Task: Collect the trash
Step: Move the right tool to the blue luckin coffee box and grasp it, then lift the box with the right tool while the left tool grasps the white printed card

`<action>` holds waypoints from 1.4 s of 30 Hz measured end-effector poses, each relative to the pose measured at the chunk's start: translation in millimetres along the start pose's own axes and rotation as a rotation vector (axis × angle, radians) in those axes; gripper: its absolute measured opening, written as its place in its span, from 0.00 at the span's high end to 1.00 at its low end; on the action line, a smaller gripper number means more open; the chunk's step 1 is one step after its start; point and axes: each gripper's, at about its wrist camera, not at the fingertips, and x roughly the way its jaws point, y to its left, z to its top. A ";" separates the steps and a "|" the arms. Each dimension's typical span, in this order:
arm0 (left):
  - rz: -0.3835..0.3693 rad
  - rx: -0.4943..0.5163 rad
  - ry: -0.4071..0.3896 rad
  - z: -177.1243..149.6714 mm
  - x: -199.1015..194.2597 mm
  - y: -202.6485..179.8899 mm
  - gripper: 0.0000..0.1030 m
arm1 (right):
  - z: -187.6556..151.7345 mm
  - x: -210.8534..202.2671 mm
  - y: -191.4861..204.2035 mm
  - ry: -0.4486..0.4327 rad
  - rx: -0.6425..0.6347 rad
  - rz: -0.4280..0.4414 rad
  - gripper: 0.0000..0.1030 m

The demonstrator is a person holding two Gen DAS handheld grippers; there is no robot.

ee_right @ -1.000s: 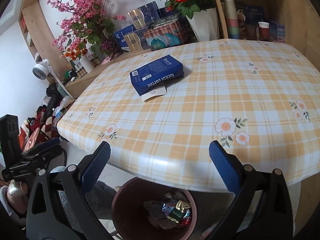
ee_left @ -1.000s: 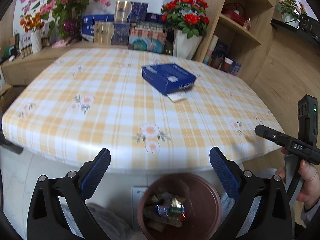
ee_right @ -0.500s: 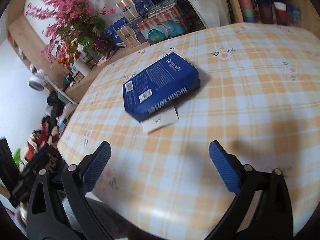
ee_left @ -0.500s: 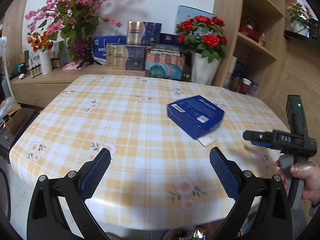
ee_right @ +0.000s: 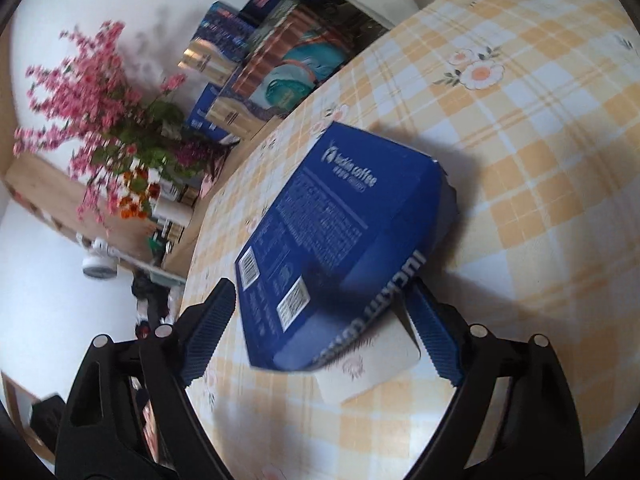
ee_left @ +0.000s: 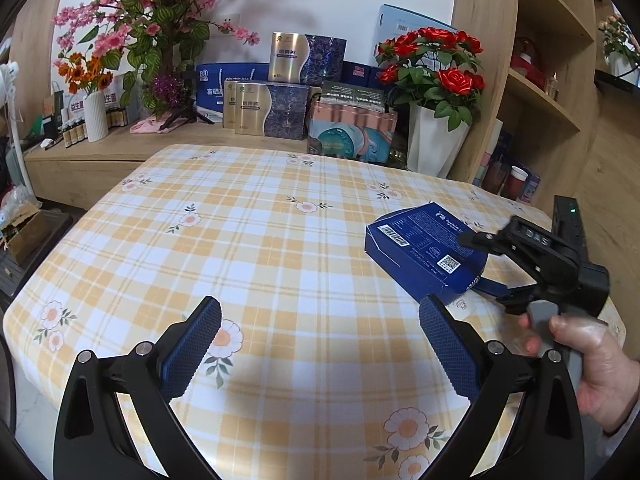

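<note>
Your right gripper [ee_right: 322, 334] sits low in the right wrist view with its blue fingers [ee_right: 208, 332] spread wide on either side of the near end of the box [ee_right: 340, 240], a dark blue coffee carton lying flat on the checked tablecloth [ee_right: 540, 160]. The near corner of the box lies between the two pads, but you are not clamped on it: whether either pad touches the cardboard cannot be told through the blur. A white card [ee_right: 372, 372] pokes out from under the near end of the box, at the lower centre of that frame, just beside your right-hand finger. In the left wrist view the box [ee_left: 420, 248] lies at the right of the frame, on the right part of the table [ee_left: 248, 248], with the right gripper [ee_left: 480, 260] reaching over and under its right end and your hand [ee_left: 592, 364] on the handle at the lower right. Your left gripper [ee_left: 320, 344] hangs at the bottom of that frame, fingers [ee_left: 192, 344] wide apart and holding nothing, well apart from the box. Behind the table, gift boxes [ee_left: 272, 108] stand along the top centre, with red roses [ee_left: 436, 68] at the upper right and pink blossoms [ee_left: 132, 12] at the upper left.
</note>
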 end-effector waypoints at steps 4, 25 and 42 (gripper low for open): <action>-0.005 -0.002 0.012 -1.0 6.6 -0.1 0.06 | 4.3 7.5 -2.0 -0.014 0.057 0.001 0.36; -0.153 0.050 0.119 1.1 19.9 -54.7 0.06 | 22.2 -122.6 51.6 -0.180 -0.297 0.080 0.84; -0.074 0.234 0.399 9.5 144.6 -162.7 0.06 | 27.9 -191.1 -27.5 -0.251 -0.402 -0.208 0.84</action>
